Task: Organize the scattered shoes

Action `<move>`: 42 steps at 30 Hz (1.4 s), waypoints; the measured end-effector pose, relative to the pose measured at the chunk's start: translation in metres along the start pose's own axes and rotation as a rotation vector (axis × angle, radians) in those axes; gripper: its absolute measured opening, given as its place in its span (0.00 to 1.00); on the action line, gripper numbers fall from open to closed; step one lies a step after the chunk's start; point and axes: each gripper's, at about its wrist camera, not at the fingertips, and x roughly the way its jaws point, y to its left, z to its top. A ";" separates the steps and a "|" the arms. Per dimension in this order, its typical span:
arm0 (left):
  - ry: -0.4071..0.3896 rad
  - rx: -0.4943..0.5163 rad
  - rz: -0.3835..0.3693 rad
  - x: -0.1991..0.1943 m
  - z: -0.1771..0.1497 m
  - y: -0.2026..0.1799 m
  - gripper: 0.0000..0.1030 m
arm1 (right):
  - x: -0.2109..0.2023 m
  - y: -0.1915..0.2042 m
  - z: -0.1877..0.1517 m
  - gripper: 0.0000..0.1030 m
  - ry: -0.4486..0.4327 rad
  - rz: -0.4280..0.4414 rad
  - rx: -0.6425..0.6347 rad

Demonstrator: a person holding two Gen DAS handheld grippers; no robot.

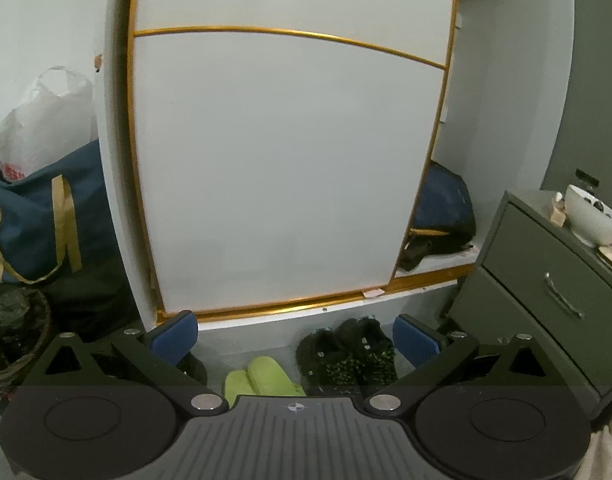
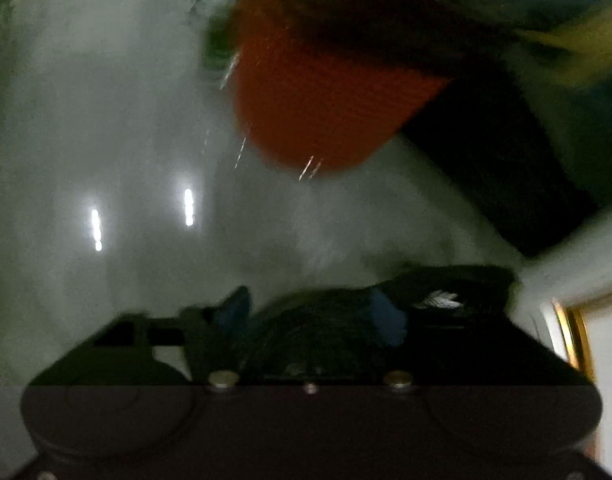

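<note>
A tall white door [image 1: 281, 168] with gold trim fills the left wrist view, standing on the floor [image 1: 245, 340] straight ahead. To its left a blue bag [image 1: 37, 220] with gold straps carries a white plastic bag [image 1: 45, 120], and a dark woven basket [image 1: 13, 336] sits below them. At the right stands a grey filing cabinet [image 1: 546, 292] with a white bowl [image 1: 592, 216] on top, and another dark blue bag [image 1: 442, 216] rests on the ledge behind the door's right edge. The left hand-held gripper [image 1: 295, 336] is spread wide and holds nothing. On the floor at the foot of the door, a pair of green slippers [image 1: 261, 378] lies side by side between the fingers and just ahead of them, and a pair of black shoes [image 1: 346, 352] sits just to their right, near the right finger. The right wrist view is heavily blurred: the right hand-held gripper [image 2: 310, 316] has its blue pads pressed against a dark shoe [image 2: 446, 292] with a white mark, above shiny floor. A red, rounded object [image 2: 318, 96] lies well beyond it, with a dark shape alongside.
</note>
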 end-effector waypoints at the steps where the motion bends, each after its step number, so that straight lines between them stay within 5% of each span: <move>1: -0.002 -0.003 -0.001 0.000 0.000 0.000 1.00 | -0.026 -0.022 -0.018 1.00 -0.028 0.000 0.103; 4: -0.003 -0.002 -0.007 0.000 0.001 -0.001 1.00 | -0.094 -0.085 -0.084 1.00 -0.020 -0.021 0.379; 8: 0.006 0.020 -0.012 0.002 0.001 -0.008 1.00 | -0.121 -0.110 -0.175 0.99 0.101 -0.013 0.470; 12: 0.020 0.035 -0.006 0.005 -0.001 -0.011 1.00 | -0.104 -0.106 -0.226 0.78 0.153 0.139 0.577; 15: 0.025 0.039 -0.005 0.007 -0.003 -0.011 1.00 | -0.064 -0.104 -0.235 0.71 0.230 0.176 0.600; 20: 0.017 0.028 -0.012 0.004 -0.003 -0.006 1.00 | -0.039 -0.118 -0.232 0.71 0.168 -0.015 0.583; 26: 0.013 0.001 -0.006 0.003 -0.002 0.002 1.00 | -0.041 -0.125 -0.224 0.77 0.252 0.117 0.621; 31: 0.015 0.015 -0.015 0.004 -0.003 -0.003 1.00 | -0.008 -0.117 -0.228 0.75 0.326 -0.018 0.510; 36: 0.023 0.026 -0.012 0.006 -0.003 -0.006 1.00 | 0.015 -0.110 -0.203 0.82 0.240 -0.154 0.378; 42: 0.022 0.029 -0.012 0.007 -0.003 -0.008 1.00 | -0.030 -0.150 -0.194 0.91 0.159 -0.061 0.478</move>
